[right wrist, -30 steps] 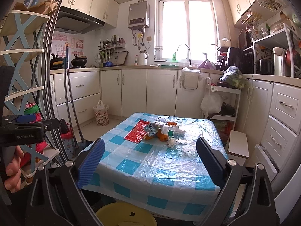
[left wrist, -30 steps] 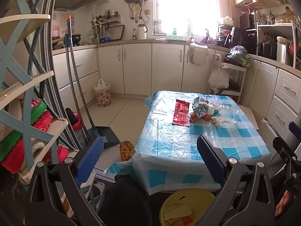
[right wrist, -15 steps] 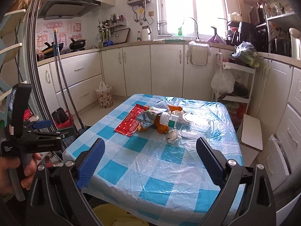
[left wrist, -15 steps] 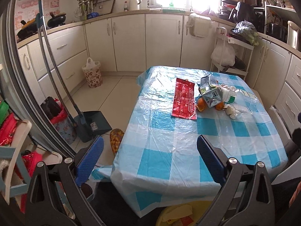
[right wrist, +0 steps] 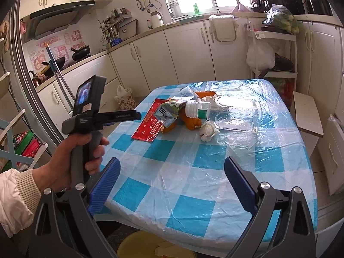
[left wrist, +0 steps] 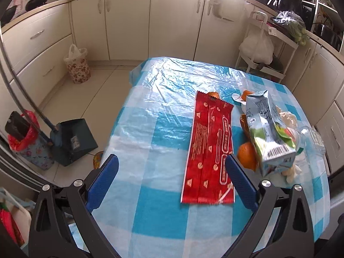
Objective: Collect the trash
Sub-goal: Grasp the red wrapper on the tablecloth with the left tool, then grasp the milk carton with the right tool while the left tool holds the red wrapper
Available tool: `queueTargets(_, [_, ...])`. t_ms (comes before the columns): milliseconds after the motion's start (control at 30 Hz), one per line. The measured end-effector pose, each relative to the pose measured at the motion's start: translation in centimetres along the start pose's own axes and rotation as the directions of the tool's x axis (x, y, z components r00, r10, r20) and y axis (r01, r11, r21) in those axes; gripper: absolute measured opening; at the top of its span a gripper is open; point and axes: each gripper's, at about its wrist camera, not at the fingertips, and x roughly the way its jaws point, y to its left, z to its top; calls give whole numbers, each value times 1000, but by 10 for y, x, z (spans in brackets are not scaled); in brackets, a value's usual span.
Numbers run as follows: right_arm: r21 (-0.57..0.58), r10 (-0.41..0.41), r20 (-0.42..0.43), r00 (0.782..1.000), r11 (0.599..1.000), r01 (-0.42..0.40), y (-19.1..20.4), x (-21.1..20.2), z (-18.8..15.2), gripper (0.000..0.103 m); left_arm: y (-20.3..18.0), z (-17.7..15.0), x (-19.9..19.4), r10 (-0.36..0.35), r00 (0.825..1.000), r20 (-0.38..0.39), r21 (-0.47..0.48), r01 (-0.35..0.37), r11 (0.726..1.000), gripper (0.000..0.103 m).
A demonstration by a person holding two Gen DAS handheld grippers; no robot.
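A flat red wrapper (left wrist: 209,148) lies on the blue-checked table (left wrist: 150,129). Right of it are a crushed drink carton (left wrist: 268,133), orange peels (left wrist: 246,154), a clear plastic bottle (left wrist: 311,137) and a crumpled tissue (left wrist: 290,173). My left gripper (left wrist: 172,176) is open and empty, hovering over the table just before the wrapper's near end. My right gripper (right wrist: 172,178) is open and empty above the table's near edge; the wrapper (right wrist: 150,126), carton (right wrist: 169,112), bottle (right wrist: 200,108) and tissue (right wrist: 207,130) lie ahead. The left gripper's handle (right wrist: 90,116) shows at left.
A yellow bin (right wrist: 154,247) with trash sits on the floor below the table's near edge. A dustpan and broom (left wrist: 71,139) and a lined red-bag bin (left wrist: 25,139) stand on the floor left. A floral bin (left wrist: 78,64) and cabinets ring the room. A clear tray (right wrist: 236,116) lies on the table.
Both grippers have moved forward and tilted down over the table. The left one has closed in on the red wrapper. Both stay open.
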Motion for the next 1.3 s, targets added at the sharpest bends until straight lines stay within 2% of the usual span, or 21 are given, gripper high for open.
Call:
queueTargets(133, [14, 16, -14, 1000, 1000, -15, -2, 5, 4, 94, -18, 19, 30, 0, 1000, -29, 66, 2, 998, 95])
queueTargets(167, [15, 21, -17, 1000, 1000, -20, -2, 6, 5, 94, -22, 20, 34, -9, 999, -38, 79, 12, 997, 89])
queueTargets(233, [16, 30, -20, 999, 999, -29, -2, 7, 6, 94, -31, 22, 43, -37, 997, -66, 112, 44, 993, 67])
queueTargets(300, [16, 37, -22, 999, 999, -37, 0, 8, 8, 94, -36, 19, 50, -80, 990, -115, 124, 94, 988, 18])
queueTargets(333, [14, 41, -22, 999, 999, -40, 1, 9, 9, 94, -35, 17, 48, -84, 991, -104, 123, 97, 988, 14])
queueTargets(367, [10, 42, -22, 999, 999, -42, 2, 9, 9, 94, -34, 15, 47, -104, 988, -111, 114, 117, 987, 2])
queueTargets(567, [-5, 39, -16, 999, 999, -39, 6, 12, 9, 94, -6, -17, 8, -192, 978, -81, 38, 196, 980, 1])
queueTargets(733, [-64, 14, -4, 1000, 998, -14, 14, 13, 14, 94, 39, -59, -41, -222, 974, -38, -76, 219, 973, 1])
queueTargets(800, [-84, 10, 7, 1000, 996, -10, 17, 17, 28, 94, 51, -77, -54, -210, 978, -19, -104, 207, 973, 1])
queueTargets(900, [-94, 8, 14, 1000, 996, -6, 18, 39, 69, 93, 63, -103, -63, -198, 980, -6, -138, 195, 971, 1])
queueTargets(967, [-82, 5, -52, 999, 997, -9, 17, 70, 105, 92, 67, -114, -63, -200, 980, -6, -152, 197, 969, 1])
queueTargets(1033, [-75, -14, -117, 993, 997, 5, 18, 103, 134, 82, 67, -116, -66, -203, 979, 4, -141, 201, 969, 1])
queueTargets(1100, [-54, -26, -215, 976, 998, 15, 17, 137, 153, 80, 65, -114, -68, -214, 977, 17, -129, 215, 968, 1])
queueTargets(1133, [-36, -38, -266, 963, 999, 29, 15, 156, 161, 76, 63, -114, -69, -220, 975, 19, -123, 221, 968, 1])
queueTargets(1167, [-31, -72, -304, 950, 997, 65, 13, 171, 166, 76, 62, -115, -69, -223, 975, 18, -119, 223, 968, 1])
queueTargets(1200, [-26, -93, -354, 931, 996, 89, 10, 189, 169, 76, 61, -116, -69, -226, 974, 16, -116, 226, 967, 1])
queueTargets(1300, [9, -115, -438, 891, 991, 133, 4, 221, 166, 72, 59, -115, -69, -232, 973, 19, -105, 232, 967, 1])
